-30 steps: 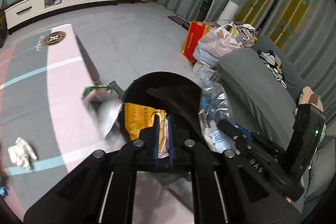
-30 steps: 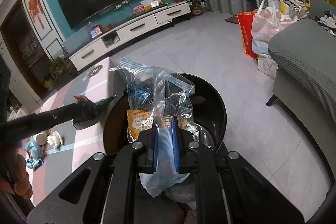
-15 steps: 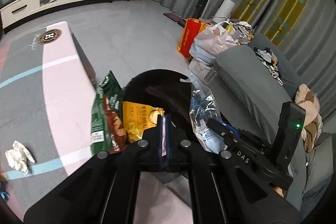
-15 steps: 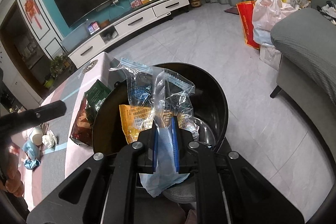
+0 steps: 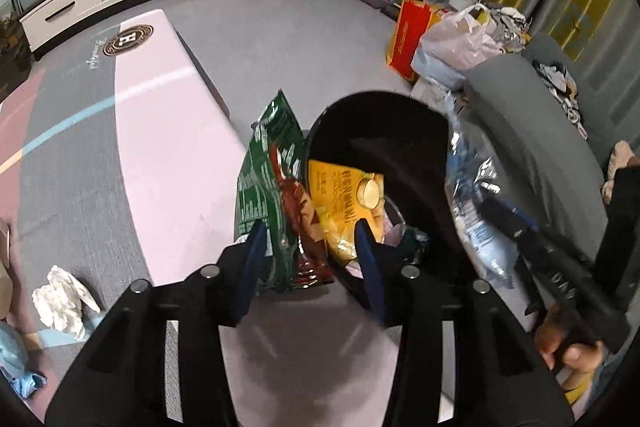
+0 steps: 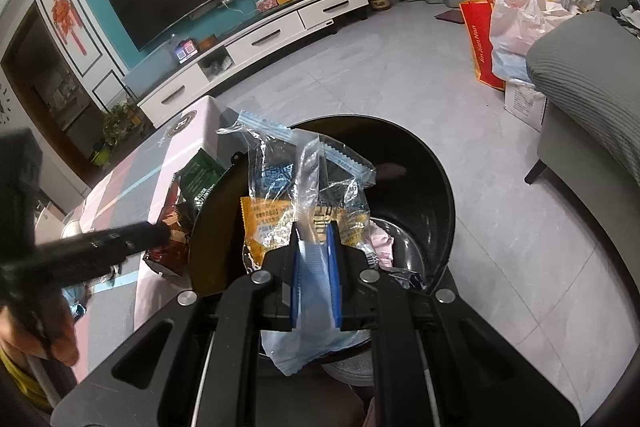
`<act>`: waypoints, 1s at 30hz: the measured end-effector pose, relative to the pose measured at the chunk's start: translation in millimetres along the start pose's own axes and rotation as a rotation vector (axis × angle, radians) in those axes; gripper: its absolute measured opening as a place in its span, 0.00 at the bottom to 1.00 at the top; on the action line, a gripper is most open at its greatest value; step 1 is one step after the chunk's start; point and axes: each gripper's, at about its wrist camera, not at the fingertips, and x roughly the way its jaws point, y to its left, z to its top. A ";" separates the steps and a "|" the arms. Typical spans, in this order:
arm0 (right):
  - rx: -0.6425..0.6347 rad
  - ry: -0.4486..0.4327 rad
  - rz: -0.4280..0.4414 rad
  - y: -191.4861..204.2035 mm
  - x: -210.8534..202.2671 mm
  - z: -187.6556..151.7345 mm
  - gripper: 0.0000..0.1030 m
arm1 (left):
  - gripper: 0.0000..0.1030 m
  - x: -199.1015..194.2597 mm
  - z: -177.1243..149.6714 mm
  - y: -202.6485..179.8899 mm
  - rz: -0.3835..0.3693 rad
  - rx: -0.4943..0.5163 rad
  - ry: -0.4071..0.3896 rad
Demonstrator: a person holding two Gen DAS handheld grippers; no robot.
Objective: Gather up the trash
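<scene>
Left claw [image 5: 308,247] just opened around one green wrapper [image 5: 276,187].

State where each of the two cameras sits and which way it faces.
Left wrist: on the left gripper, jaws just opened, looking down at a green snack bag beside the round black bin; a hand shows.
Right wrist: on the right gripper, clamping a clear plastic bag over the bin.
Both share bin, bags, sofa.

Both wrist cameras look steeply down from close above, sharing the black bin [image 5: 380,131] [image 6: 400,163] beside the desk [image 5: 168,147] [image 6: 120,195].
</scene>
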 end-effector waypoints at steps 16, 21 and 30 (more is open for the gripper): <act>-0.015 0.005 -0.008 6.1 8.3 4.8 0.12 | 0.02 -22.5 11.0 -23.6 -0.075 0.039 -0.088; -0.014 0.016 -0.023 5.6 11.9 8.0 0.12 | 0.02 0.1 17.8 -46.6 -0.108 0.054 -0.049; 0.006 0.044 -0.080 3.0 19.7 6.5 0.27 | 0.14 23.1 19.9 -56.1 -0.100 0.055 -0.012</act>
